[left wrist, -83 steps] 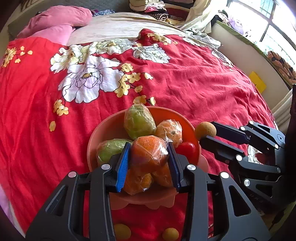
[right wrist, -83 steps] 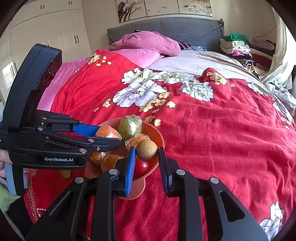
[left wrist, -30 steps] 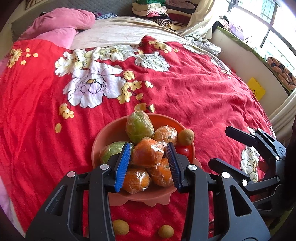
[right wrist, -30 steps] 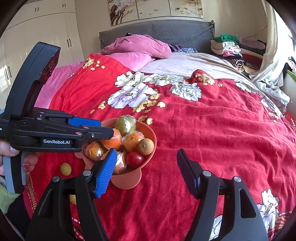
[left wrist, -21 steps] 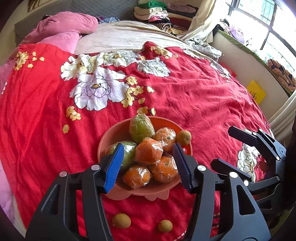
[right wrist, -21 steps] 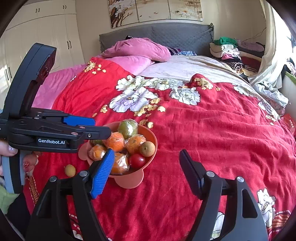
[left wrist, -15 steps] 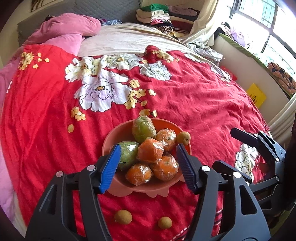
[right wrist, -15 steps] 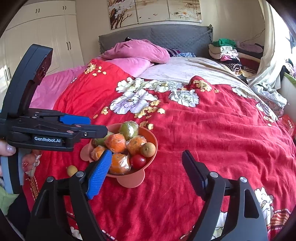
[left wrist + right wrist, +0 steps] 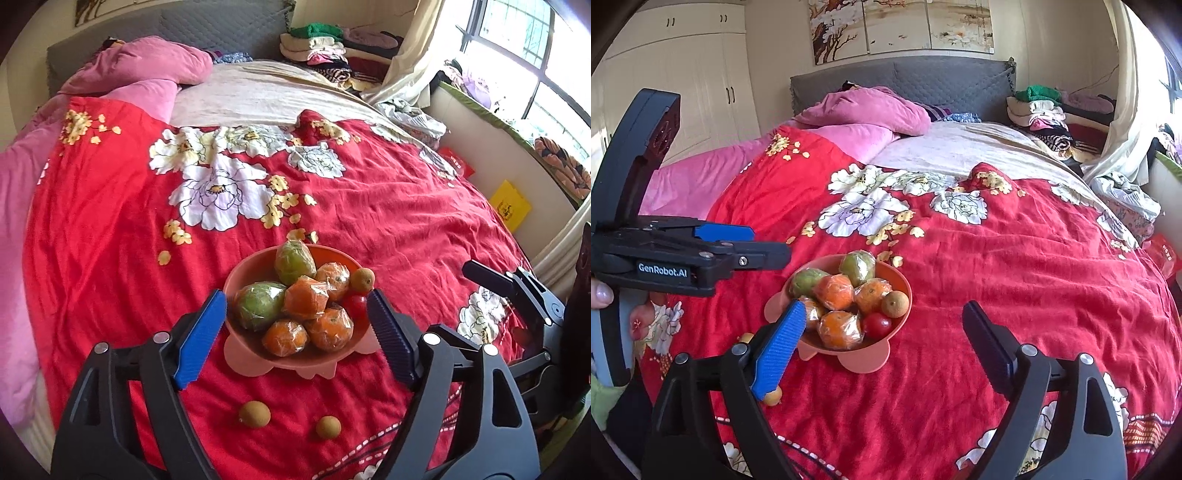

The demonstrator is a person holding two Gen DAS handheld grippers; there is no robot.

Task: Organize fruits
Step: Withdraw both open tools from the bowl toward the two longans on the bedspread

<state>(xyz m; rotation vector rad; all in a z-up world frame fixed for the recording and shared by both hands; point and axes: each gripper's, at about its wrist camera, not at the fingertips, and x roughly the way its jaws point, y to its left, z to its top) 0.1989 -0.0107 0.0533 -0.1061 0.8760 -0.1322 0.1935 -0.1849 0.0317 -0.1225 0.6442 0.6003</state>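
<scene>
An orange-pink bowl (image 9: 255,266) (image 9: 897,280) sits on the red floral bedspread. It holds several plastic-wrapped oranges (image 9: 306,298), two wrapped green fruits (image 9: 258,305), a small red fruit (image 9: 355,305) and a small brown round fruit (image 9: 362,280) (image 9: 895,303) at its right rim. Two small brown fruits (image 9: 254,414) (image 9: 328,427) lie on the bedspread in front of the bowl. My left gripper (image 9: 295,332) is open and empty, just short of the bowl. My right gripper (image 9: 882,350) is open and empty, near the bowl's right side.
The red bedspread (image 9: 388,221) covers the bed, with pink pillows (image 9: 871,110) and a grey headboard at the far end. Folded clothes (image 9: 1041,110) lie at the back right. The bed's right edge meets a wall and window ledge (image 9: 509,155).
Both grippers have opened and pulled back from the bowl. The left let go of a wrapped orange and the right let go of the small brown fruit; both lie in the bowl.
</scene>
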